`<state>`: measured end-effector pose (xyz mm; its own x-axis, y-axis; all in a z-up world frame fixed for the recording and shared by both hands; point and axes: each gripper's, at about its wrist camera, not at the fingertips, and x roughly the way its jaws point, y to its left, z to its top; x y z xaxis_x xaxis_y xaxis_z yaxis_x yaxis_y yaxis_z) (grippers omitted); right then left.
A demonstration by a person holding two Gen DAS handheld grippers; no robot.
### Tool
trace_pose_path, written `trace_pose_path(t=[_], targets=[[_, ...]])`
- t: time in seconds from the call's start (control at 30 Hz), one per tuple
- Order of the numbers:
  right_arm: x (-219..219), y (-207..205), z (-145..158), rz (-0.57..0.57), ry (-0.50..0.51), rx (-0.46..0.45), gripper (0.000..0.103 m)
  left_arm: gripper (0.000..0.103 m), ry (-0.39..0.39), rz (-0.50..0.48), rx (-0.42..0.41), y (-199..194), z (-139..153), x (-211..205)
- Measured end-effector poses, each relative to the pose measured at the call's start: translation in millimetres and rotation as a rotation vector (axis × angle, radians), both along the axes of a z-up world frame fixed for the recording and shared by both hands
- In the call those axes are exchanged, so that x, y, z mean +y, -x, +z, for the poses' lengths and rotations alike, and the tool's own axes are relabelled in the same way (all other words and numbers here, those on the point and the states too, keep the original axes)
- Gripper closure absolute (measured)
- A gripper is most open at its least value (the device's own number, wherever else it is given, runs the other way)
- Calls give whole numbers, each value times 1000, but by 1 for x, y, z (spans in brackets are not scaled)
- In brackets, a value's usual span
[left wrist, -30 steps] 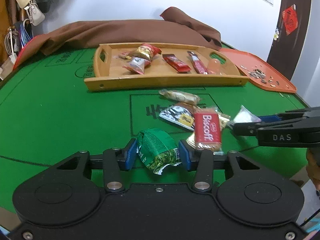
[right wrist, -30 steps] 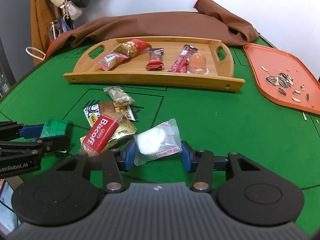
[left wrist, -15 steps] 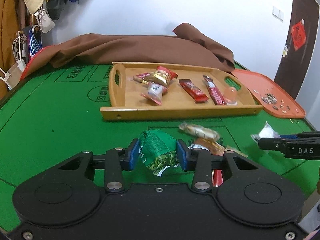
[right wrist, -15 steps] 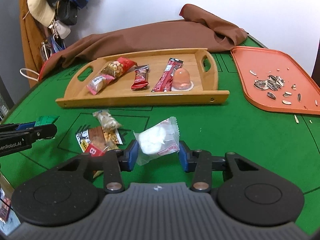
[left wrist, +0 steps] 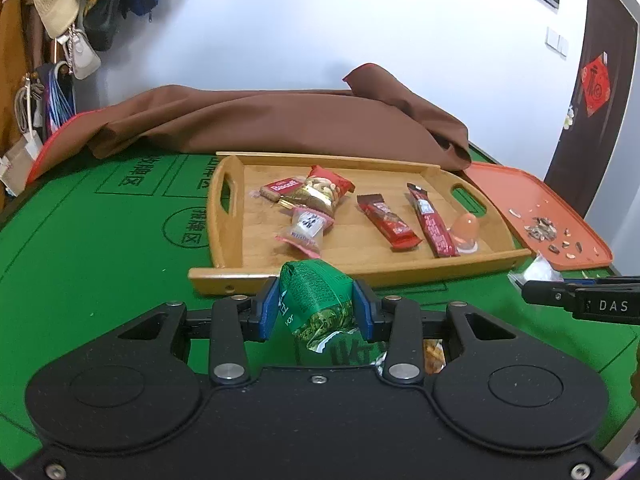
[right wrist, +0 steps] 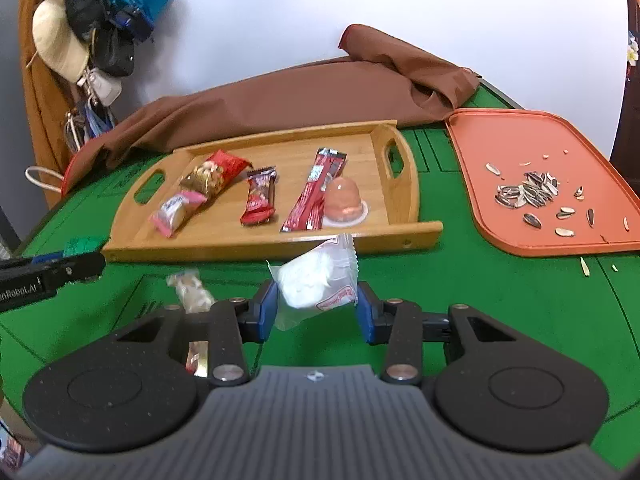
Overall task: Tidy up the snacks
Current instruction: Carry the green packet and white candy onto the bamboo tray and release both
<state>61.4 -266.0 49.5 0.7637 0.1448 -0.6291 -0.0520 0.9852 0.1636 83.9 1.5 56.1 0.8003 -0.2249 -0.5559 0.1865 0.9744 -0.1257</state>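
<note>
My left gripper [left wrist: 317,301] is shut on a crumpled green snack packet [left wrist: 314,286], held above the green mat just short of the wooden tray [left wrist: 224,276]. My right gripper [right wrist: 317,310] is shut on a white clear-wrapped snack [right wrist: 316,280], also lifted near the tray's front rim [right wrist: 240,250]. The tray holds several snacks: a nut pack [left wrist: 320,194], red bars [left wrist: 388,222] and a jelly cup [right wrist: 344,200]. Each gripper shows at the edge of the other's view. A loose nut packet [right wrist: 192,294] lies on the mat; other loose snacks are mostly hidden under the gripper bodies.
An orange tray [right wrist: 472,168] with sunflower seeds [right wrist: 528,192] sits right of the wooden tray. A brown cloth [left wrist: 280,120] is heaped behind both. Hats and bags [right wrist: 80,40] hang at the far left beyond the table edge.
Both grippers have risen off the mat and moved toward the wooden tray, each carrying its packet. The loose pile of snacks has dropped below and behind them.
</note>
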Motion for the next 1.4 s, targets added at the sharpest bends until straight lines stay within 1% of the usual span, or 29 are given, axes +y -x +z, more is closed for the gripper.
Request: trace_pose_path(t=[0.1,0.2,0.3,0.43,0.53,0.6,0.73,0.83,0.93,0.97,1.03,1.13,1.3,1.33,1.4], targets=[[-1,-11,4,-8,-14,-1,58,67,23,3,10,-14,2,1],[-2,-21,6,-19,-19,1,58,67,10,9,14,-26,1,-4],[2,-33,6,-24,0,7,59,67,0,8,16,-39,1,-9],[3,-50,8,-24,-11,27,59,67,-2,17,13,-57,6,-12],[3,-66,13,-31,8,36,59,66,2,34,20,-74,10,-10],[2,-79,16,-39,22,45,59,66,10,49,36,-89,11,-8],[-2,-114,19,-64,52,74,59,66,-6,82,63,-118,9,-6],[-6,-140,15,-81,66,116,59,66,-15,101,83,-136,4,-3],[-7,-162,6,-104,79,152,59,66,-31,117,86,-147,-2,-2],[-7,-165,6,-107,84,153,59,66,-36,121,90,-151,-5,-2],[-7,-173,5,-109,76,162,69,66,-32,126,108,-158,-9,-2],[-6,-184,3,-110,81,175,70,66,-23,134,124,-167,-14,-1],[-4,-193,-8,-104,85,208,72,66,-26,133,137,-174,-19,-2],[-4,-193,-9,-106,89,205,71,66,-29,134,139,-175,-20,-3],[-3,-193,-9,-107,101,199,71,66,-31,135,143,-177,-22,-3]])
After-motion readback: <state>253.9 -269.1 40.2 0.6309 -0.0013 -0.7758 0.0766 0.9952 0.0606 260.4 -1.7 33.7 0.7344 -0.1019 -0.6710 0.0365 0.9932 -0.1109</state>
